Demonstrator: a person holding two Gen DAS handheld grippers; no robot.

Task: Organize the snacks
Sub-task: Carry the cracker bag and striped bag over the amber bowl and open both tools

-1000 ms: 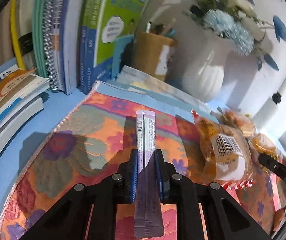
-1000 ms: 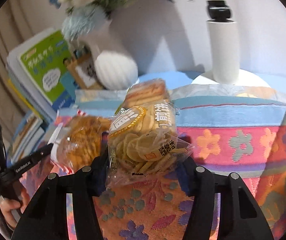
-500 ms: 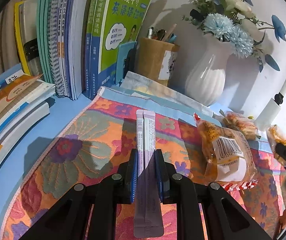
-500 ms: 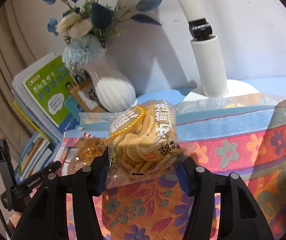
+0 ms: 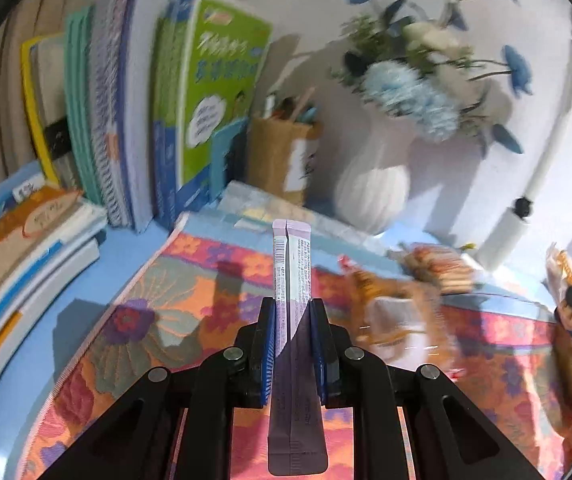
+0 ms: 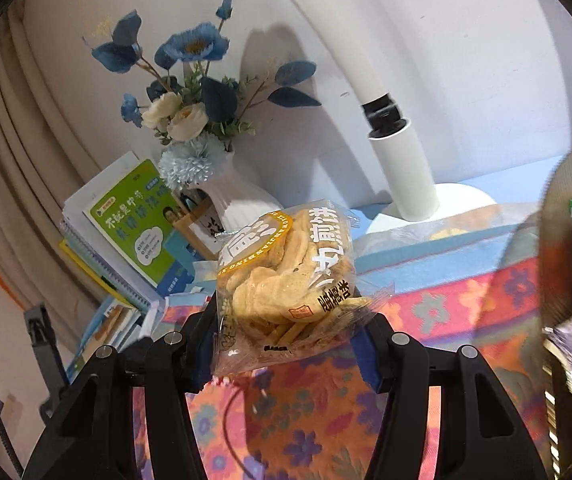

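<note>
The left gripper (image 5: 293,344) is squeezing a long, thin, pale purple snack packet (image 5: 292,276) between its blue pads. The packet is sticking straight out, up in the air above the bright flowery cloth (image 5: 173,300) that is covering the blue table (image 5: 97,276). The right gripper (image 6: 286,340) is holding a clear, crinkly bag of round yellow crackers (image 6: 286,272), also up in the air over the cloth.

Here is what could be going wrong. The cracker bag is puffy and slippery, and the jaws are only pinching its bottom part. If the hand is shaking, the bag could be sliding out and falling. A harder squeeze could be breaking the crackers.

The purple packet is thin and bendy, so it could be twisting or slipping in the pads.

The left view is blurry, so that hand seems to be swinging fast. A white ribbed vase of blue flowers (image 6: 241,204) is standing near the back edge of the table, beside a white lamp post (image 6: 404,172). A wide swing could be bumping the vase over. More snack bags (image 5: 438,268) are lying near the cloth's far right side.
</note>
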